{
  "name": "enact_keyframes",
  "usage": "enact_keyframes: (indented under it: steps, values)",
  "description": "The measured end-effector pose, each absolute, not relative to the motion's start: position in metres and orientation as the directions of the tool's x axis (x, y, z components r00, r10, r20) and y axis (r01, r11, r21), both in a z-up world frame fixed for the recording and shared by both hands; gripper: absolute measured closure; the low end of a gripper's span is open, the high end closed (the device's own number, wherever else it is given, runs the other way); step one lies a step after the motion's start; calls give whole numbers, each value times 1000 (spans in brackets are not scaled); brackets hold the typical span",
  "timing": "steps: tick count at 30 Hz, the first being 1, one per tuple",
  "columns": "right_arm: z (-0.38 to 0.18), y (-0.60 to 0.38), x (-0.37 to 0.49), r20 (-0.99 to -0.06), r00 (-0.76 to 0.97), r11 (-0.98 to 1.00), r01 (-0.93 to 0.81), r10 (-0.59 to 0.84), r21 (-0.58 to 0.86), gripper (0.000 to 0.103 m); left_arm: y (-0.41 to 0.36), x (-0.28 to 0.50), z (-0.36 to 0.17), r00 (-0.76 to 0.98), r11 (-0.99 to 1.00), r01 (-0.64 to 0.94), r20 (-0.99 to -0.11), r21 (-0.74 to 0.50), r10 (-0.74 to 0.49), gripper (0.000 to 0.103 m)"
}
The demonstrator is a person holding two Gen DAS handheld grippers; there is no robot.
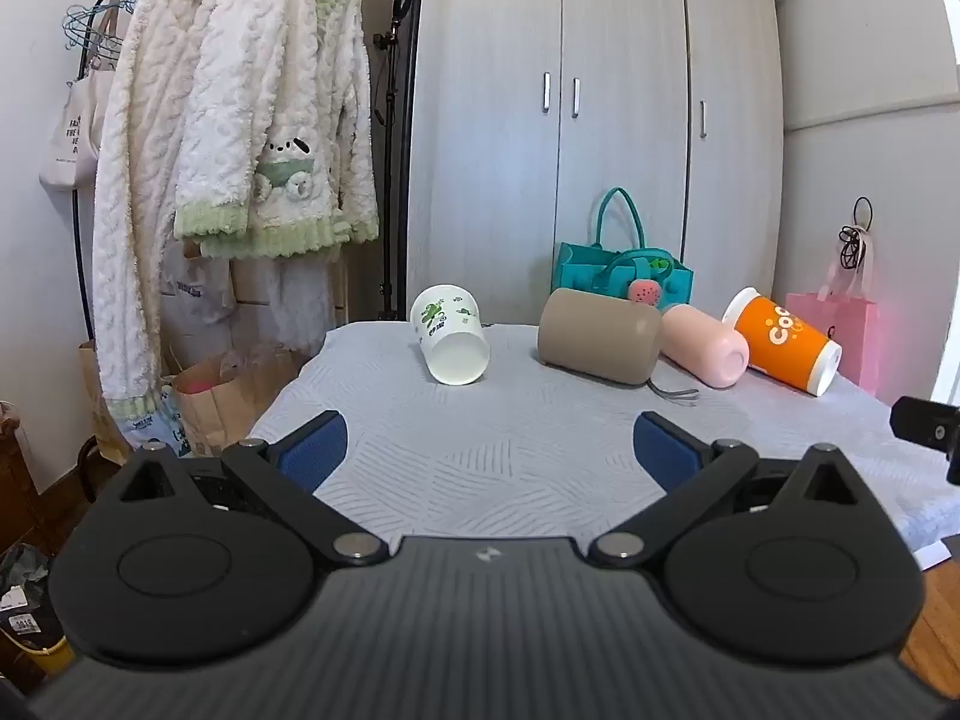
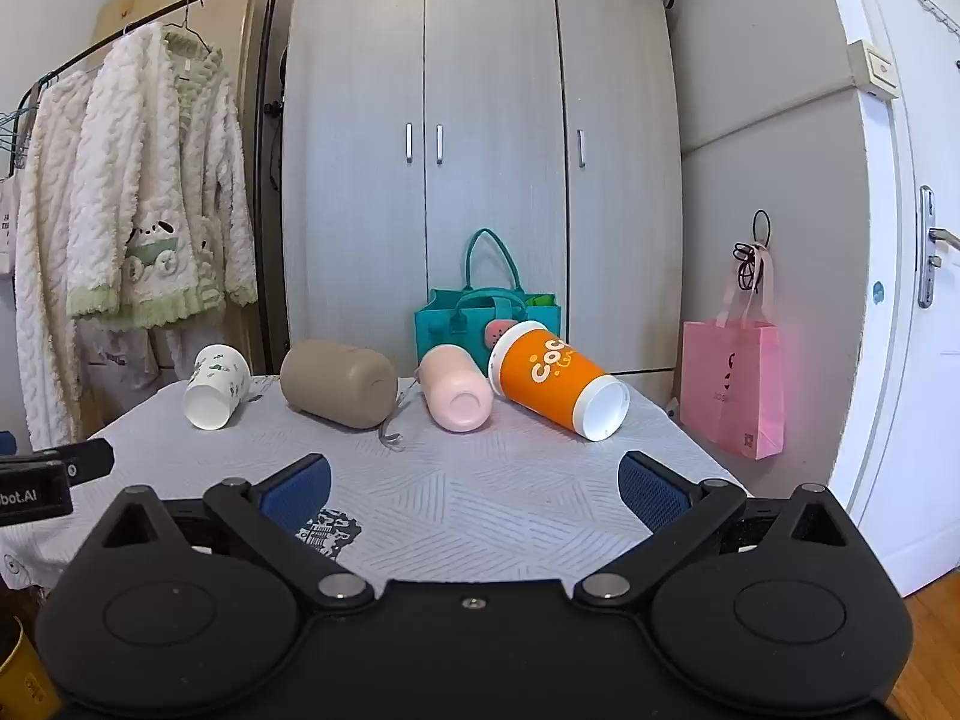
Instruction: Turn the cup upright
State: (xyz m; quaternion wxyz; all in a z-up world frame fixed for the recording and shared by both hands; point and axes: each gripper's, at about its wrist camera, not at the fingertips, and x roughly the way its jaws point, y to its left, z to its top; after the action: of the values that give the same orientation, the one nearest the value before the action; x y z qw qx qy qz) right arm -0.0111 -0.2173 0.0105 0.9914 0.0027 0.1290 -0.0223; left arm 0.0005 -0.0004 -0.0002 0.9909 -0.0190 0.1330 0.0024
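Observation:
Several cups lie on their sides along the far part of the grey-clothed table (image 1: 492, 456): a white cup with green prints (image 1: 450, 333) (image 2: 216, 385), a tan cup with a strap (image 1: 597, 336) (image 2: 339, 383), a pink cup (image 1: 705, 345) (image 2: 455, 393), and an orange cup (image 1: 783, 339) (image 2: 558, 381). My left gripper (image 1: 491, 450) is open and empty, near the table's front, short of the white and tan cups. My right gripper (image 2: 474, 489) is open and empty, in front of the pink cup. All cups are apart from the fingers.
A teal tote bag (image 1: 624, 276) (image 2: 486, 315) stands behind the cups against a grey wardrobe (image 2: 480, 150). A clothes rack with fleece robes (image 1: 240, 138) is at left. A pink bag (image 2: 735, 387) hangs at right near a white door. Paper bags (image 1: 234, 384) sit on the floor at left.

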Motion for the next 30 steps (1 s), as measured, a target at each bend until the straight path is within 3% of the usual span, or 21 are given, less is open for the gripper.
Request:
enact_keyframes:
  steps: [30]
  values:
    - [10,-224,-8,-276,960,998,58,-51,16,0,4,0,1,961,996,-4,-276,-84,-20,0]
